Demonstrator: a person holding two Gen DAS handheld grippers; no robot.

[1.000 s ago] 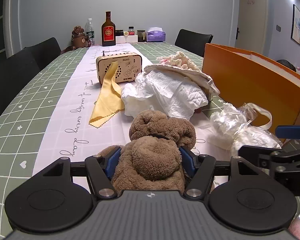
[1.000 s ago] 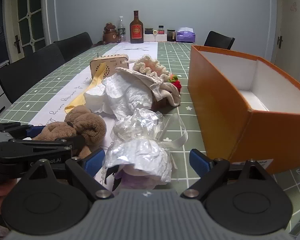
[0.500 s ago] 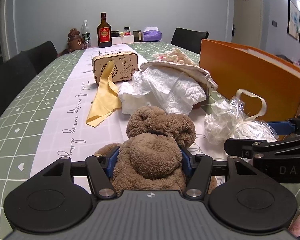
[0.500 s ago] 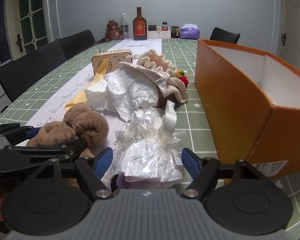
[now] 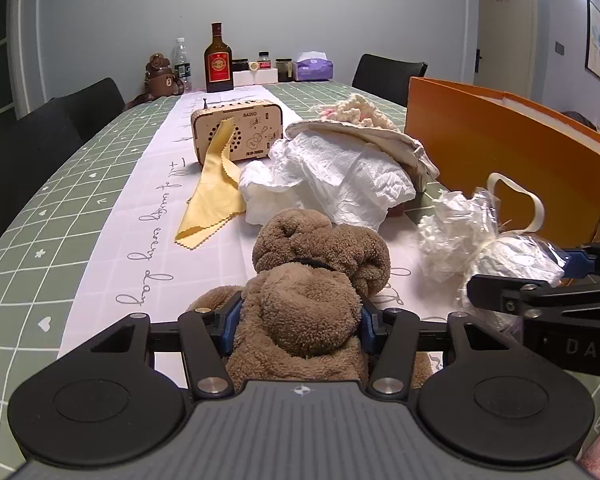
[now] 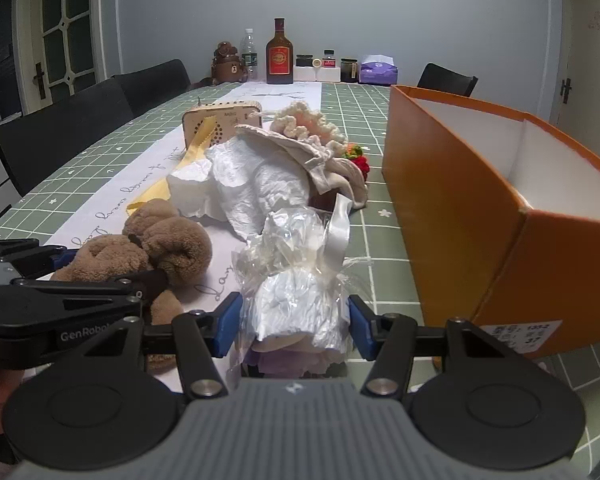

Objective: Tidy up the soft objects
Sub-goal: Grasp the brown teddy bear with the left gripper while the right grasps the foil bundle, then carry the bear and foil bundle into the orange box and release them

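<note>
Brown plush towel roll (image 5: pixel 304 280) is sitting right between the blue pads of the left gripper (image 5: pixel 298 322), on the white table runner (image 5: pixel 112 240); the jaws are closing and the pads already press into the fuzzy fabric on both sides, so it's clenched on that roll; the front lump of the roll sticks out past the fingertips toward the middle of the table; same story on the other side: the right gripper (image 6: pixel 296 326) has a crinkly plastic-wrapped bundle (image 6: pixel 296 280) with a white ribbon between its pads, jaws closing, left pad touching the wrap, right pad looks just at its edge; that bundle lies just beside the orange box (image 6: pixel 460 200), which stands open on the green checked tablecloth (image 6: pixel 372 240); further back there's a pile of white crumpled cloth (image 5: pixel 340 176), a yellow cloth (image 5: pixel 212 196) draped off a wooden radio (image 5: pixel 240 132), and a cream knitted thing (image 6: pixel 304 124) behind; both bundles rest on the table, near each other, not touching
</note>
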